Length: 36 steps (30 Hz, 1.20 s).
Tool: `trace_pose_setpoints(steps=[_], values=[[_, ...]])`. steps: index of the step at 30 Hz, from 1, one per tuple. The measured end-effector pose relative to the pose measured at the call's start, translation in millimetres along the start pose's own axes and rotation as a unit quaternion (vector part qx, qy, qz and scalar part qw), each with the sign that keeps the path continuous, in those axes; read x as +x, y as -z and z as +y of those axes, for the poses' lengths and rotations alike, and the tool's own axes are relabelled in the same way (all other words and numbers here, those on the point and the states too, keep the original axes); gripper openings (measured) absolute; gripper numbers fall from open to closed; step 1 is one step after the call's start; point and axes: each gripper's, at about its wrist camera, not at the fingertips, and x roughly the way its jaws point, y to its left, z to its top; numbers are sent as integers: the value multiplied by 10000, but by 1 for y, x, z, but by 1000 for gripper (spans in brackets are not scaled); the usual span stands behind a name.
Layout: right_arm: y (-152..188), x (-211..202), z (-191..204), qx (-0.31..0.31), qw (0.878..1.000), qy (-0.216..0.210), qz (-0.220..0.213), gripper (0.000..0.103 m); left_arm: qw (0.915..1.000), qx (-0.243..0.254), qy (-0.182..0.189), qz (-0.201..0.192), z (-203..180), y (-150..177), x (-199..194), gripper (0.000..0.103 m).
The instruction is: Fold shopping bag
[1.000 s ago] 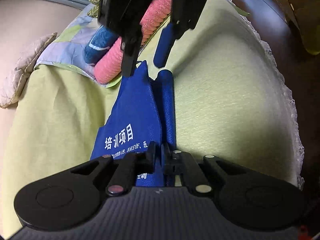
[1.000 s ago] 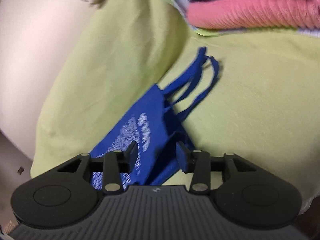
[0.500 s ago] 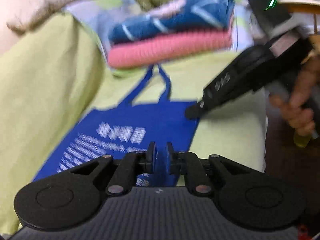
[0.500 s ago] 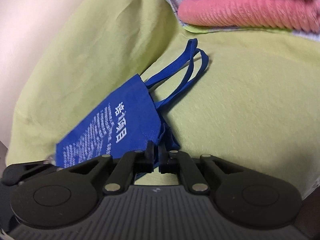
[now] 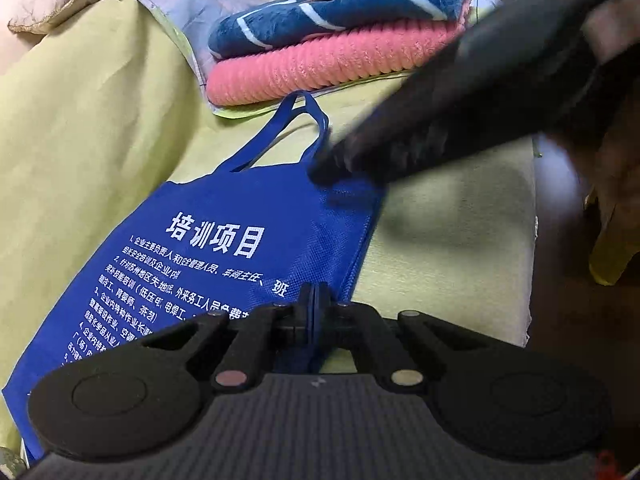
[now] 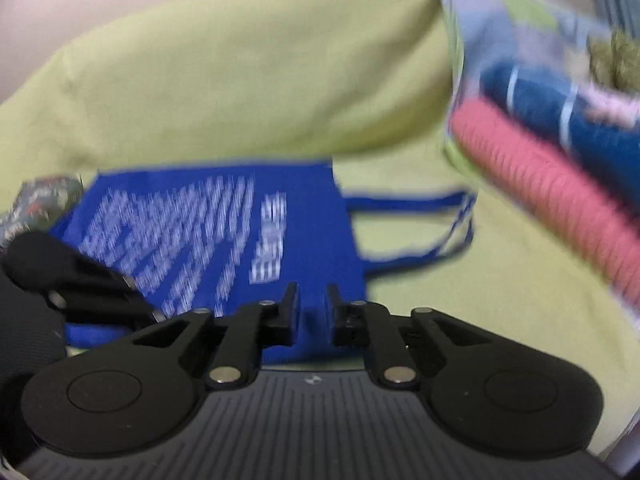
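In the left wrist view, a blue non-woven shopping bag [image 5: 224, 248] printed with white Chinese characters is seen spread flat on a yellow-green fabric-covered cushion [image 5: 452, 240]. Its two blue strap handles [image 5: 288, 128] are stretched toward a stack of folded cloth behind it: a pink ribbed knitted blanket [image 5: 328, 68] with a dark blue fleece blanket with white lines [image 5: 340, 12] laid on top. The left gripper [image 5: 315, 312] is clenched on the bag's near right edge, a thin fold of blue fabric being pinched between the jaws. The right gripper [image 5: 320, 170] is seen blurred, reaching in from the upper right, its dark tip at the bag's top right corner beside the handles.

In the right wrist view, which is motion-blurred, the bag [image 6: 224, 232] is shown lying flat with its handles [image 6: 416, 228] pointing right toward the pink blanket [image 6: 552, 196]. The right gripper [image 6: 311, 312] is released, its jaws parted above the bag's near edge with blue fabric visible in the gap. The left gripper [image 6: 160, 315] is visible at the lower left, at the bag's corner.
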Motion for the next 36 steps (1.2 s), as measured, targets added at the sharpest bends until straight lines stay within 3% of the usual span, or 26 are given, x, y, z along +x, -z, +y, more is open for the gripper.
trace_pose_setpoints(steps=[2, 5, 7, 9, 11, 14, 16, 17, 20, 23, 25, 28, 31, 33, 36], values=[[3, 5, 0, 51, 9999, 10, 138, 4, 9999, -152, -34, 25, 8, 5, -6, 0], [3, 5, 2, 38, 9998, 70, 203, 4, 9963, -817, -105, 227, 38, 25, -19, 0], [0, 6, 4, 16, 9995, 82, 298, 4, 9901, -1311, -212, 453, 61, 44, -31, 0], [-2, 8, 4, -4, 9993, 89, 373, 4, 9812, -1684, -556, 760, 80, 67, -44, 0], [-4, 9, 6, -50, 9989, 123, 453, 4, 9671, -2109, -931, 1074, 99, 90, -57, 0], [-6, 10, 10, -125, 9980, 202, 592, 4, 9293, -2964, -1455, 1652, 135, 120, -71, 0], [-8, 11, 12, -170, 9972, 253, 678, 5, 9112, -3270, -1678, 1859, 150, 131, -76, 0], [-8, 12, 13, -195, 9969, 273, 706, 5, 9101, -3426, -1580, 1711, 151, 126, -82, 0], [-10, 14, 16, -247, 9962, 333, 761, 5, 9219, -3410, -1397, 1196, 143, 96, -95, 0], [-11, 15, 19, -300, 9955, 396, 805, 5, 9358, -3106, -1268, 1088, 127, 61, -77, 1], [-12, 15, 20, -310, 9951, 417, 845, 6, 9364, -3068, -1181, 1230, 118, 50, -58, 11], [-13, 15, 19, -322, 9946, 406, 894, 6, 9275, -3115, -1291, 1613, 108, 56, -37, 11], [-13, 15, 19, -300, 9947, 394, 900, 6, 9186, -3186, -1637, 1667, 106, 74, -45, 15], [-12, 15, 19, -303, 9949, 408, 868, 6, 9068, -3371, -1840, 1738, 113, 90, -53, 17], [-10, 14, 19, -280, 9952, 437, 826, 6, 8901, -3657, -2045, 1792, 126, 111, -68, 28]])
